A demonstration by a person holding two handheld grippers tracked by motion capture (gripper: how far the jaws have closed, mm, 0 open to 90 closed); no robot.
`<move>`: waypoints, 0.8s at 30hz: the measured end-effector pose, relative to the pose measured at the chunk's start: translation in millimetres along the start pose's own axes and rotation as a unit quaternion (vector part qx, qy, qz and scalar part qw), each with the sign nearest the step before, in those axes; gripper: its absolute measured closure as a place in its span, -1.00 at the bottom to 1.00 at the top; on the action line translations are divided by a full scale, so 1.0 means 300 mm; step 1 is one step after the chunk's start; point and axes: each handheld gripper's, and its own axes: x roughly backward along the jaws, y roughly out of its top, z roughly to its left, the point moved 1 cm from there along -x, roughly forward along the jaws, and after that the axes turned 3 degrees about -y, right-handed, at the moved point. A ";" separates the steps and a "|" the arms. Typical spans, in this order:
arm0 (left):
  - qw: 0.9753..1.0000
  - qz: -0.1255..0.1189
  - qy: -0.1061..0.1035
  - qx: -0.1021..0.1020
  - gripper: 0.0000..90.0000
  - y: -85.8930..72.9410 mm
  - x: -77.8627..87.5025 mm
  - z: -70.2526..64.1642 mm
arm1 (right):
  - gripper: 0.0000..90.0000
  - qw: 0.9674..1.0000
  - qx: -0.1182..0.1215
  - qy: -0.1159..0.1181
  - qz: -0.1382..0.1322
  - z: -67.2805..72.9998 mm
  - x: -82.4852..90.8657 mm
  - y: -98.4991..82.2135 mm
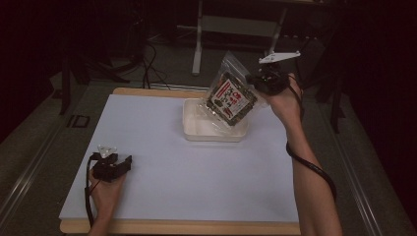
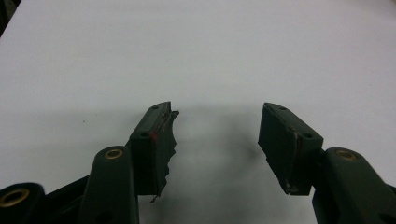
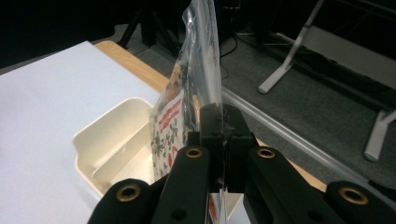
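Note:
A clear plastic snack bag (image 1: 230,94) with a red, white and dark label hangs tilted over a cream-white tray (image 1: 193,129) at the far middle of the table. My right gripper (image 1: 256,78) is shut on the bag's edge, holding it in the air. In the right gripper view the bag (image 3: 187,107) rises edge-on from between the closed jaws, with the tray (image 3: 107,135) below and to the left. My left gripper (image 1: 126,162) rests on the white table surface near the front left, open, with nothing between its fingers (image 2: 159,140).
The tray has an inner divider (image 3: 112,161). A white sheet (image 1: 162,167) covers the wooden table (image 1: 147,227). Beyond the far edge lie a dark floor, cables and a grey table leg (image 1: 197,44).

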 end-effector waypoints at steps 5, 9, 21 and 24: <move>1.000 0.000 0.000 0.000 0.00 0.000 0.000 0.000 | 0.98 1.000 0.006 -0.010 -0.004 0.005 0.001 0.006; 1.000 0.000 0.000 -0.001 0.00 0.000 0.000 0.000 | 0.98 1.000 0.019 -0.001 -0.002 0.028 -0.017 -0.005; 1.000 0.000 -0.001 0.002 0.00 0.000 0.000 0.001 | 0.95 0.998 0.046 -0.009 0.037 0.077 -0.095 -0.028; 1.000 0.000 -0.001 0.002 0.00 0.000 0.000 0.000 | 0.94 0.998 0.037 -0.012 0.044 0.073 -0.107 -0.026</move>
